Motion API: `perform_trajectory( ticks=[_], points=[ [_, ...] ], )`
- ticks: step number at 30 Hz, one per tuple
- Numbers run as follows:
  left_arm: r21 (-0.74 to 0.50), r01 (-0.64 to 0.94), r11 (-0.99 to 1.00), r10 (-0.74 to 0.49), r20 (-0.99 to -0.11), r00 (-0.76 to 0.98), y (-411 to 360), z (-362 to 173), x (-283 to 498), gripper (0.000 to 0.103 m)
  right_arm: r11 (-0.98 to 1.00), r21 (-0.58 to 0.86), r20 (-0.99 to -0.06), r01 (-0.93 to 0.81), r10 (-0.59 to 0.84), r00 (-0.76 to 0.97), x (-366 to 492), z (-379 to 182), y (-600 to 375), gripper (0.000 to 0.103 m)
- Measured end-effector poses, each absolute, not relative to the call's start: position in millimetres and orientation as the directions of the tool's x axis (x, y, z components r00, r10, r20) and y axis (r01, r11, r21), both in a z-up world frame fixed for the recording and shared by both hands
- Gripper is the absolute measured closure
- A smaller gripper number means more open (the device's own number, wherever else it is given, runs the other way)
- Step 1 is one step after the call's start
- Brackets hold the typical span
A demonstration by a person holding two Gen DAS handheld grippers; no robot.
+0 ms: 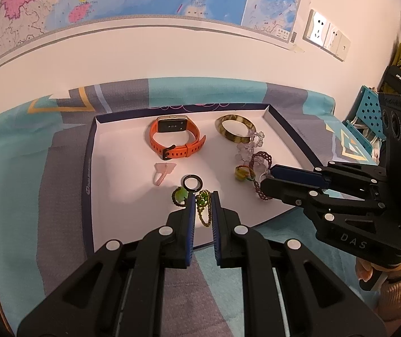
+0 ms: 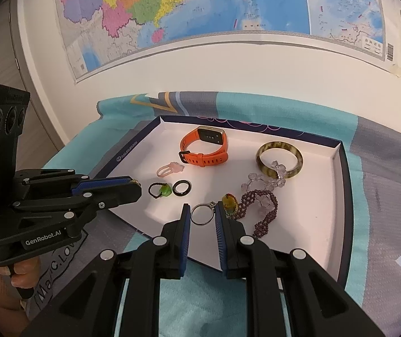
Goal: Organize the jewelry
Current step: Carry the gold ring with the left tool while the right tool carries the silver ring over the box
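Note:
A shallow white tray (image 1: 122,174) (image 2: 298,238) holds the jewelry. My left gripper (image 1: 203,196) (image 2: 136,185) is open around a green-and-gold beaded chain (image 1: 204,207). My right gripper (image 2: 202,210) (image 1: 265,181) is open around a silver ring (image 2: 202,214). Also in the tray are an orange watch (image 1: 176,140) (image 2: 206,148), a brown bangle (image 1: 235,127) (image 2: 279,158), a black ring (image 1: 192,183) (image 2: 181,188), a green bead ring (image 1: 180,195) (image 2: 161,190), a pink ring (image 1: 162,172) (image 2: 169,170), an amber pendant (image 1: 241,172) (image 2: 230,206), a purple beaded bracelet (image 1: 261,161) (image 2: 262,210) and a clear crystal bracelet (image 1: 252,143) (image 2: 268,179).
The tray lies on a teal and grey patterned cloth (image 1: 26,168) (image 2: 383,154). A map (image 2: 200,14) hangs on the wall behind. A blue perforated rack (image 1: 369,115) and bags (image 1: 400,75) stand at the right.

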State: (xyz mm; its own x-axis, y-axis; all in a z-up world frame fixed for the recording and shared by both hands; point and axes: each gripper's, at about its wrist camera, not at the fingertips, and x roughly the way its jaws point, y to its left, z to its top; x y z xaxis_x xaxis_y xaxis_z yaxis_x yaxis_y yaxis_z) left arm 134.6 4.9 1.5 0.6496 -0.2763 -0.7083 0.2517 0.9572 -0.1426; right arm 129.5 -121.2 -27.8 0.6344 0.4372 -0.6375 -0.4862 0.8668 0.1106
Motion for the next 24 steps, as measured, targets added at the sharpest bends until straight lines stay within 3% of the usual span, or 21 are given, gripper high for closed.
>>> perform_trajectory(
  ticks=[24],
  points=[
    [-0.156,0.235,0.959,-0.273,-0.724,0.633,6.6,-7.6,143.7,0.091,0.871,0.105,-0.66,-0.479,0.422,0.622,135.0,-33.6,-117.8,0.087]
  ],
)
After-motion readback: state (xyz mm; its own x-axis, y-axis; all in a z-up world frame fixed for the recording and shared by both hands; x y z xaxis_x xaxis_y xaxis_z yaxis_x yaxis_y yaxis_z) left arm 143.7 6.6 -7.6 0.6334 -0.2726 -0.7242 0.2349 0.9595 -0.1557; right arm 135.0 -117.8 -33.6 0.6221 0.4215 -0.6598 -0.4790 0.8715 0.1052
